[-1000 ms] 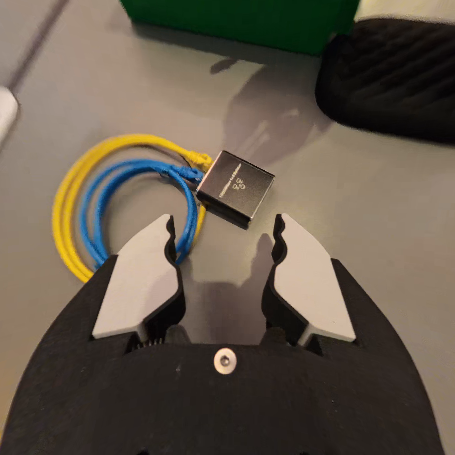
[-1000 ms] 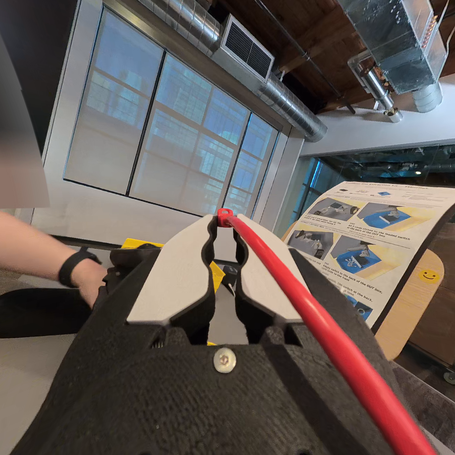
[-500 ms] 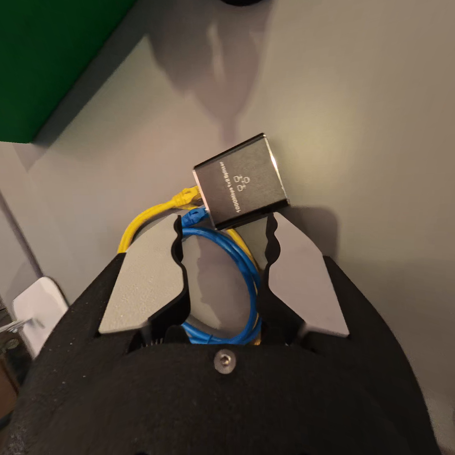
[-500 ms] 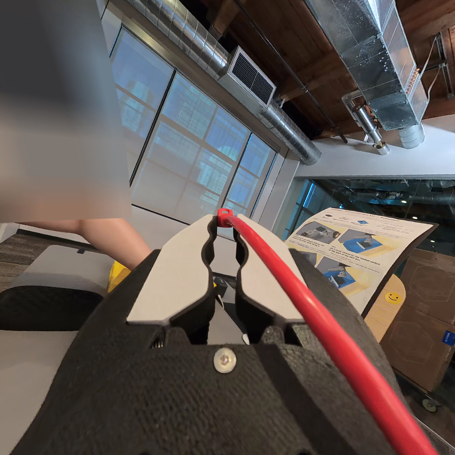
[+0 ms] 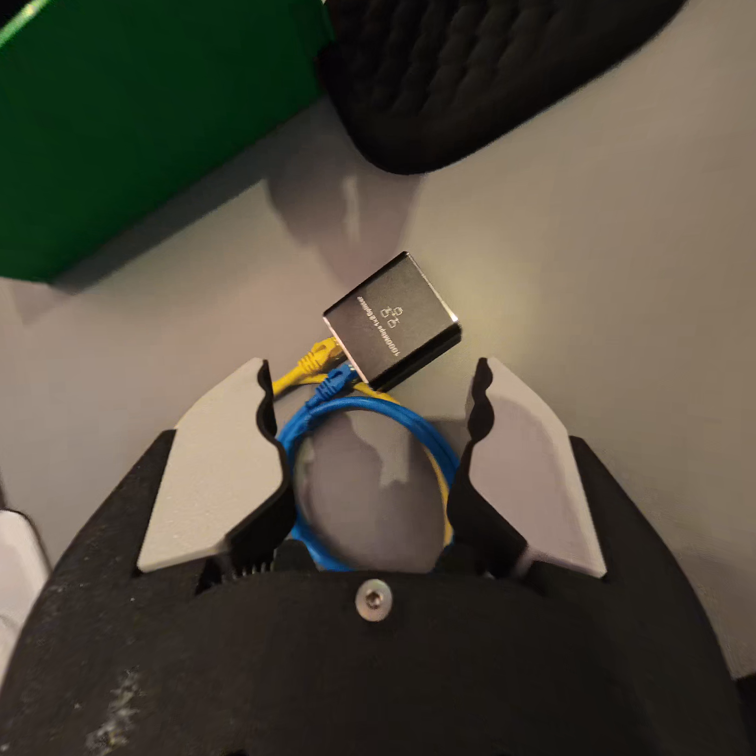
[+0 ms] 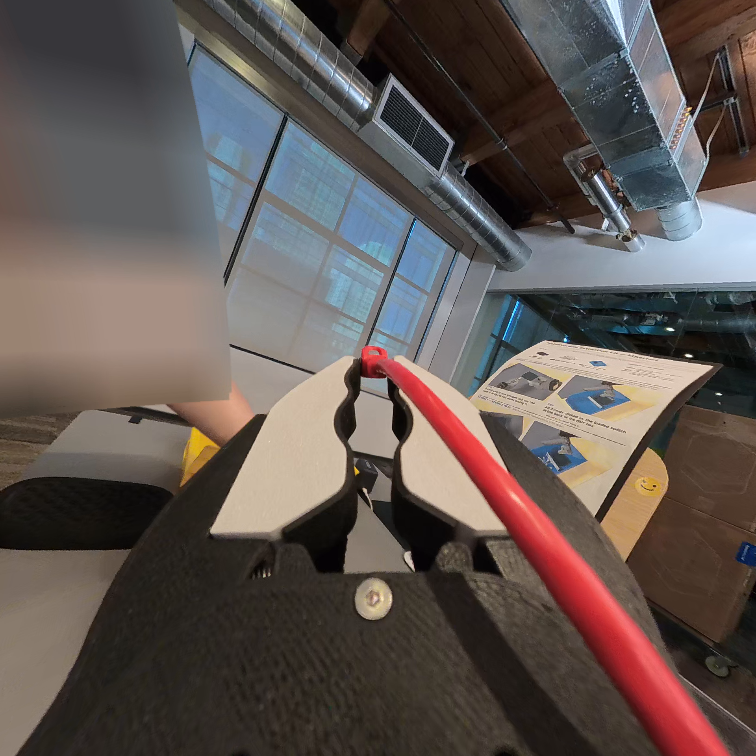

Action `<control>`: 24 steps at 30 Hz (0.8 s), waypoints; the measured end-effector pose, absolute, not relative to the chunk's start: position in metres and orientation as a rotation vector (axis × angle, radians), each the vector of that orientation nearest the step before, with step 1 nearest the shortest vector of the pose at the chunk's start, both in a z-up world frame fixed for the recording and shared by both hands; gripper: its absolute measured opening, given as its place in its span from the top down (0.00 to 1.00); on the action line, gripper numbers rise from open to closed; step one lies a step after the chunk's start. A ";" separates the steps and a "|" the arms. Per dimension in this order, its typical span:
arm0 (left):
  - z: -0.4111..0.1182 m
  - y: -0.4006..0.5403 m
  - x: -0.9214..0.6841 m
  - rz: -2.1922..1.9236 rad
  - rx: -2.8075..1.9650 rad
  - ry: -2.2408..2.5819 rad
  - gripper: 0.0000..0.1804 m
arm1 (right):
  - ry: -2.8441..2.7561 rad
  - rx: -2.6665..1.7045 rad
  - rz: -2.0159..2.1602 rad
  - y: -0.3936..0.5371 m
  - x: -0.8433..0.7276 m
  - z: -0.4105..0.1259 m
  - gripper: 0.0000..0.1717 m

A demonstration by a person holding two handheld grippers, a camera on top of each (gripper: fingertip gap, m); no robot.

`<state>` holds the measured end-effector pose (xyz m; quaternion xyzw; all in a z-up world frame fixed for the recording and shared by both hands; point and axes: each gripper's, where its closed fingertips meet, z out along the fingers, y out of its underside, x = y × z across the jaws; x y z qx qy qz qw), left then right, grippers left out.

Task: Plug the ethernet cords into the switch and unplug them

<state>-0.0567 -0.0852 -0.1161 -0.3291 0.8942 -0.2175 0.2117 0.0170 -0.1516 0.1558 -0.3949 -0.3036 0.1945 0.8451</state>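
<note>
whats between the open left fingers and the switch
In the left wrist view, the blue cord's coil and yellow cord lie between the left gripper's fingers and the switch, plugged into its near face.

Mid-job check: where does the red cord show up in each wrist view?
Left wrist view: not in it.
Right wrist view: red cord runs from lower right up to the fingertips of the right hand-held gripper, which pinch its end.
Shared landmark: the black ribbed pad on the table.

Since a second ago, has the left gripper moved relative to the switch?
Yes. The left gripper has swung round and closed in on the switch: its open fingertips, earlier short of it and clear of the cables, now straddle the blue cable loop.
</note>
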 end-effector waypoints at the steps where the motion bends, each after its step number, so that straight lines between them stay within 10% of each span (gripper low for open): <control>1: -0.116 -0.082 -0.053 -0.580 -0.846 2.500 0.49 | -0.636 -0.829 0.412 -0.153 0.019 0.157 0.92; 24: -0.160 -0.107 -0.045 -0.773 -0.330 2.977 0.60 | -0.661 -0.952 0.402 -0.136 0.023 0.136 0.92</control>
